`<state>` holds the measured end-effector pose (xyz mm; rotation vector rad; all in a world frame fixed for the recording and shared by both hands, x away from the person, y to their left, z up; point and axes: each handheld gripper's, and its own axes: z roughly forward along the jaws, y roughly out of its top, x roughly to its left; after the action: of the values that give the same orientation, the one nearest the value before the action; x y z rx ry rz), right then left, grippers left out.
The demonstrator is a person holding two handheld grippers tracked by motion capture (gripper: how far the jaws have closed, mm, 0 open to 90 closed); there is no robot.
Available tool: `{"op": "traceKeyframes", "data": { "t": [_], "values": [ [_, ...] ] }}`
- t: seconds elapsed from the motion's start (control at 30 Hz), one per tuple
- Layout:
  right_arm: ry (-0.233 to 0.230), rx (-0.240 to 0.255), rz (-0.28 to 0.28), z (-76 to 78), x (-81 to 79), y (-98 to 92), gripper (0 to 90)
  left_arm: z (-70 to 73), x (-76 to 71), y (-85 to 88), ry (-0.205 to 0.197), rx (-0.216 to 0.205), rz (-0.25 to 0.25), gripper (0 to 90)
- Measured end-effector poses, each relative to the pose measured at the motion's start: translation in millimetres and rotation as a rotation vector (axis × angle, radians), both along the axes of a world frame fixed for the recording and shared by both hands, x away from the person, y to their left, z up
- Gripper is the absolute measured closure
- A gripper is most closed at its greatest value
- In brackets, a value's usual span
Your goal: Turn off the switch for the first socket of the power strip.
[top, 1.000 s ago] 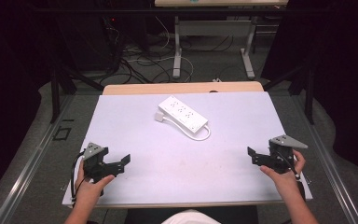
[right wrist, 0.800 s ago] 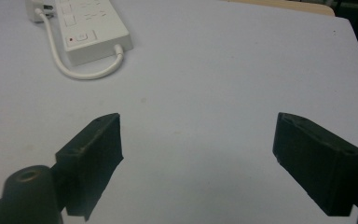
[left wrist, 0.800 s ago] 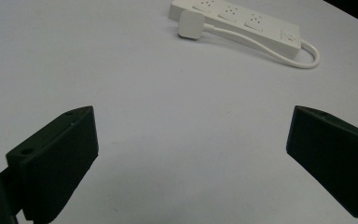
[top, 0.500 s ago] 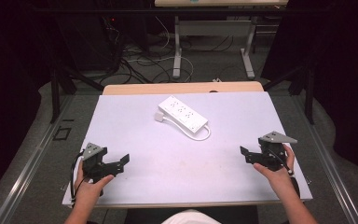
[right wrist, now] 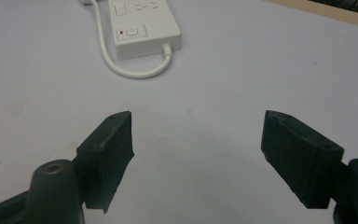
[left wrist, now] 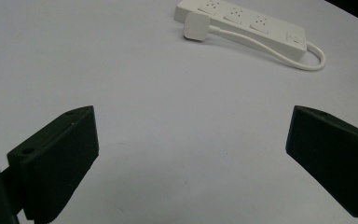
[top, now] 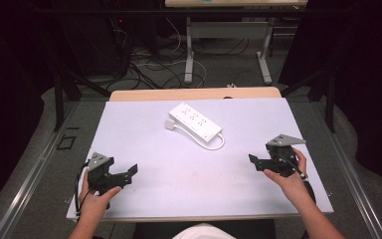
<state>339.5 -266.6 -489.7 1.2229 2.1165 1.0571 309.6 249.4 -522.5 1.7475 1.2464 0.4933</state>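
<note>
A: Power strip [top: 195,121] lies mid-table [top: 179,189], plug beside it, well apart from both.
B: Left hand-held gripper [top: 129,174] gapes wide, empty; right hand-held gripper [top: 255,162] has just been closing, nothing between

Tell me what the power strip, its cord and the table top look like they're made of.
Power strip: probably hard white plastic, smooth with moulded sockets and a slight sheen. Cord: likely flexible rubbery plastic, since it curls in a loop. Table top: matte pale lavender sheet, perhaps laminate, over a wood-look board.
</note>
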Motion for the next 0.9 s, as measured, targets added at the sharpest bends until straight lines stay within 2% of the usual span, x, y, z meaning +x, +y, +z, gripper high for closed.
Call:
{"op": "traceKeyframes", "data": {
  "t": [0.13,0.37,0.73,0.9],
  "values": [
    [0.002,-0.015,0.022,3.3,2.6,2.7,25.0,0.0,-0.1,0.0,0.0,0.0,0.0,2.5],
    [0.04,-0.023,0.055,7.4,8.5,8.3,25.9,-0.2,-0.1,-0.1,0.0,0.0,-0.001,2.5],
    [0.087,-0.076,0.112,6.3,14.6,16.5,29.1,-0.4,0.0,-0.3,-0.001,0.001,-0.002,2.7],
    [0.113,-0.08,0.129,4.9,18.3,19.9,31.2,-0.7,0.0,-0.5,0.001,0.003,-0.002,2.9]
  ]
}}
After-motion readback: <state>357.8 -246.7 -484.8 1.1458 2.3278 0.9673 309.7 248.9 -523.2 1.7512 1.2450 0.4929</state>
